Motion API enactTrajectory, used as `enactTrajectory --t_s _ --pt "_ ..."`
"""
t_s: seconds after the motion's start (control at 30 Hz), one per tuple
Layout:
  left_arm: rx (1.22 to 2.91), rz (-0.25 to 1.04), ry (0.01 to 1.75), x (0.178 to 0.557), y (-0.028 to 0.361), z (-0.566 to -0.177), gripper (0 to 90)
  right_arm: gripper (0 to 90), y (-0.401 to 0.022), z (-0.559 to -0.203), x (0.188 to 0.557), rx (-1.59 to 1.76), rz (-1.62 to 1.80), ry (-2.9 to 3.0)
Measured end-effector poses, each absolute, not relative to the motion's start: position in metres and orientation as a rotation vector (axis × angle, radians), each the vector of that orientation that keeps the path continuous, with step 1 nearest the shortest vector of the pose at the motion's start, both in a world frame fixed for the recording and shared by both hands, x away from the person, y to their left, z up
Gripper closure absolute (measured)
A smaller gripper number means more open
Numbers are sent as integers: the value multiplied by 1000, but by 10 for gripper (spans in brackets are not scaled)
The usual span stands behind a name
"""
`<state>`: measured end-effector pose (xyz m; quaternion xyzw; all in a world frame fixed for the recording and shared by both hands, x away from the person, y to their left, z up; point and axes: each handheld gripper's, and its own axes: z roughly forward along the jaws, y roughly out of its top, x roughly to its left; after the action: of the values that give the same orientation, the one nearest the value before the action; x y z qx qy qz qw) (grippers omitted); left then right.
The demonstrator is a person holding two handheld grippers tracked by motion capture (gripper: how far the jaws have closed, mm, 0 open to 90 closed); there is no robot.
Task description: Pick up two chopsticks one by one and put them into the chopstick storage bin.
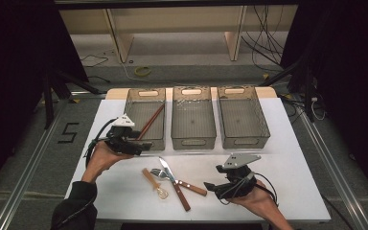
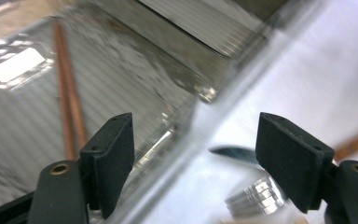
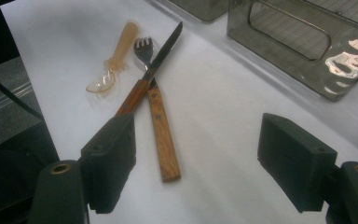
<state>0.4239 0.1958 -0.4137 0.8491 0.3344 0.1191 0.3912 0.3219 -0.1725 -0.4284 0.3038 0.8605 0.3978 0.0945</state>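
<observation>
On a white bench, left tongs and right tongs gaped wide, empty; lower centre, the stiff, light knife looked best gripped at its wooden handle

left gripper open, right gripper open

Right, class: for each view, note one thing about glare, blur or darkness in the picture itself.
High view: dark at both sides, with the white table lit. Left gripper view: soft and blurred, with glare streaks on the clear bin, chopsticks smeared. Right gripper view: knife and fork fairly sharp, a bright reflection on the bin wall.
</observation>
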Motion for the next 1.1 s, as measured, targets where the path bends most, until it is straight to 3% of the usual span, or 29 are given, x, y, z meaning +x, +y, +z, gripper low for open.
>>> enactTrajectory --t_s 0.37,0.7,1.1 --pt "2291 252 826 410 183 -428 245 287 -172 -431 321 902 1172 2559" --pt "2279 245 1011 402 178 -440 249 288 -172 -431 321 907 1168 2561" --pt "2348 208 843 394 171 -450 332 289 -172 -431 321 900 1166 2571"
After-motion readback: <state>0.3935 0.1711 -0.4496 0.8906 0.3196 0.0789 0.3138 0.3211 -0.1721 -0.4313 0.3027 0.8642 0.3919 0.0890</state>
